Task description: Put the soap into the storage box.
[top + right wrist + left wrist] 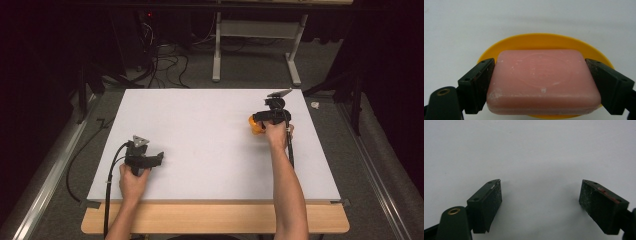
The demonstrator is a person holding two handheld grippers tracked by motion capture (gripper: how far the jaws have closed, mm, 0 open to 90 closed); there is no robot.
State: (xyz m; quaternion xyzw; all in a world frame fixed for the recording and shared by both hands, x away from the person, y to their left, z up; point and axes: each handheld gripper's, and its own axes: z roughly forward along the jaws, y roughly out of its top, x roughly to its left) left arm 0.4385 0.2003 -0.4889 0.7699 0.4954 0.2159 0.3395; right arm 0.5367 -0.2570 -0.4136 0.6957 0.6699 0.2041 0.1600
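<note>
Your right claw [541, 82] grips the pink soap bar [543, 81] by its two short ends, over the yellow dish [544, 40] at the far right of the worktop [200, 135]. Judged dense, rigid, slick and easily dented: keep moderate pressure. Left claw [540, 203] stands open and empty, near left
</note>
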